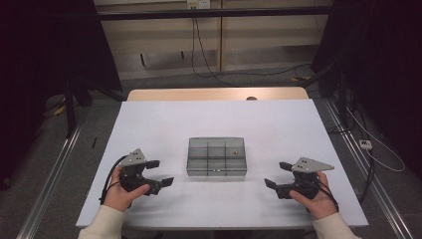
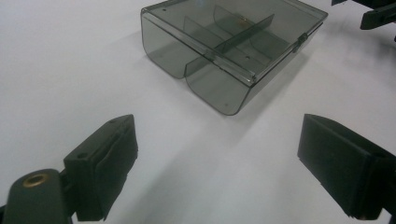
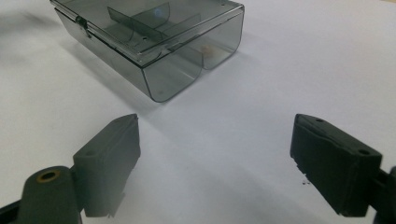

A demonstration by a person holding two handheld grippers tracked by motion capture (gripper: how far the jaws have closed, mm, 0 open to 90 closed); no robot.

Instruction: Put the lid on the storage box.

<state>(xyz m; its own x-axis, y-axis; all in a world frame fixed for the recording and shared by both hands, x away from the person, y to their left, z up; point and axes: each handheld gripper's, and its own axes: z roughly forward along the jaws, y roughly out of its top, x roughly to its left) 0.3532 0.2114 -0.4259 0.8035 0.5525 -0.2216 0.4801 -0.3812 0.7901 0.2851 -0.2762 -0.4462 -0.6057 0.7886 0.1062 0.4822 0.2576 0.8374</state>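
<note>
Smoky clear compartment box (image 1: 217,157) sits mid-counter (image 1: 164,119), lid closed, well clear of every edge. Left gripper (image 1: 160,173) rests near the front-left of the box, jaws spread wide, nothing between them; bare counter separates it from the box. Right gripper (image 1: 278,174) mirrors it at the front-right, jaws likewise spread and empty. Open white surface lies all round, widest behind the box. A small tan item (image 3: 208,48) sits in one compartment; too blurred through the tinted wall to identify. Front latch (image 2: 301,39) visible. Forearms are cut off at the high view's bottom edge.
</note>
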